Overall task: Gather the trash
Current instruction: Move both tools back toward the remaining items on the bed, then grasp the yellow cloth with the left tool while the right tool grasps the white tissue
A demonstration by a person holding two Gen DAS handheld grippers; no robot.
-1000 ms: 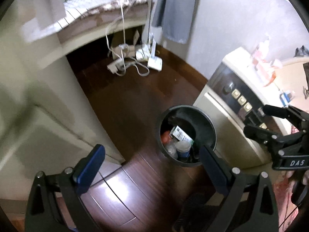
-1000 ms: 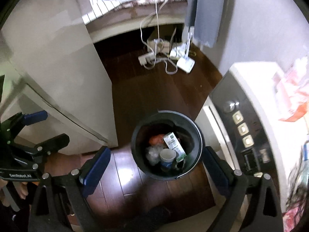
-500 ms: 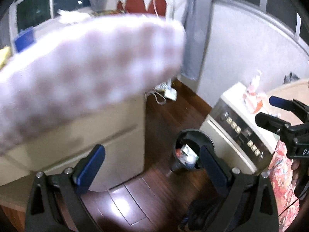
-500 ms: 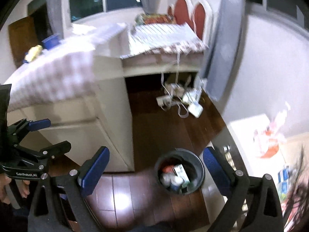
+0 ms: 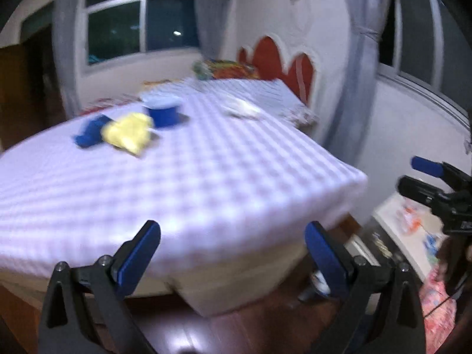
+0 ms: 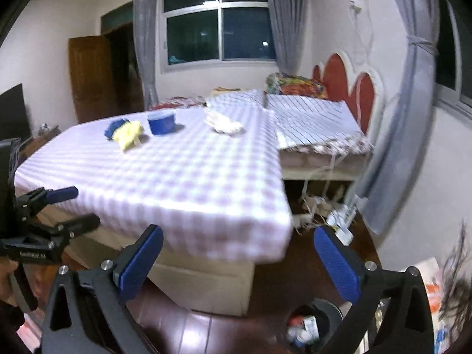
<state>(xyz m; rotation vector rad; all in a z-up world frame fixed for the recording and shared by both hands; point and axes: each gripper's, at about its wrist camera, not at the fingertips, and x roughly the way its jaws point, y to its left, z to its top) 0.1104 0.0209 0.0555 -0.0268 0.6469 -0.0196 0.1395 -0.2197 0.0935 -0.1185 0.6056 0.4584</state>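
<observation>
My left claw (image 5: 233,253) and my right claw (image 6: 239,256) are both wide open, and they hold nothing and touch nothing. The trash is up on the checked bed (image 6: 191,177): a yellow wad (image 6: 128,133), a blue cup (image 6: 160,122) and a white wad (image 6: 224,124). The bin (image 6: 309,324) sits on the floor below my right claw.

Checkered bed (image 6: 183,177), dark window (image 6: 219,23), wooden door (image 6: 88,76).
</observation>
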